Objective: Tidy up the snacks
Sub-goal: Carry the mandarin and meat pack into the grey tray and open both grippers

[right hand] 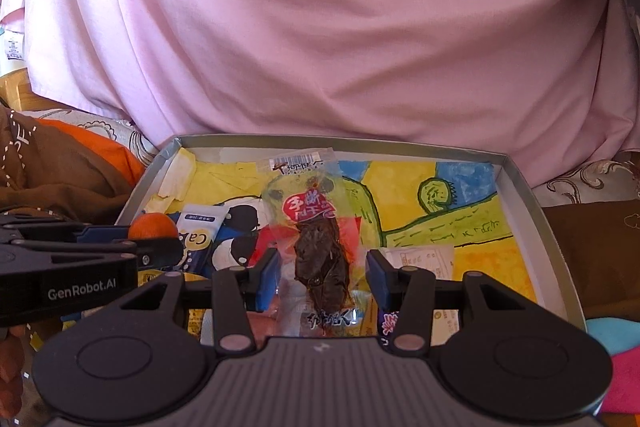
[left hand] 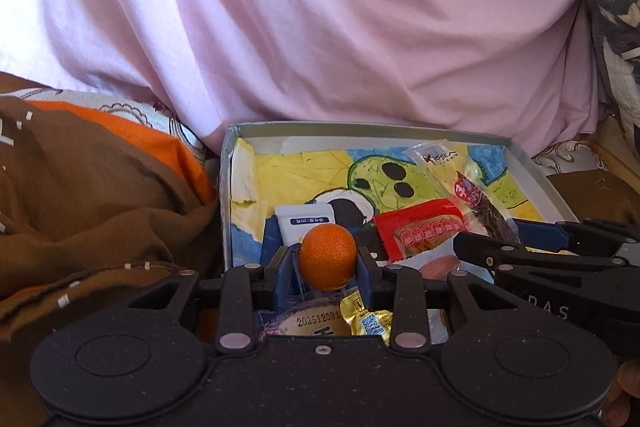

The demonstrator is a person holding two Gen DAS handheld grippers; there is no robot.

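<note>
Inside box (right hand: 556,227): snack packet (right hand: 320,247), white sachet (right hand: 202,223)

Both wrist views close, sharing box (left hand: 532,163)

Left hand-held gripper (left hand: 328,259): blue pads closed on a small orange (left hand: 328,255), held above the near end of a shallow tray (left hand: 228,187). Tray floor: a crayon drawing (left hand: 320,179). Contents: white tube (left hand: 304,225), red packet (left hand: 420,231), clear packet (left hand: 468,187) with dark snack, gold wrapper (left hand: 368,319). Right hand-held gripper (left hand: 516,231) at right, over the tray. Behind: pink cloth (left hand: 320,27). Left: brown fabric (left hand: 92,195).
</note>
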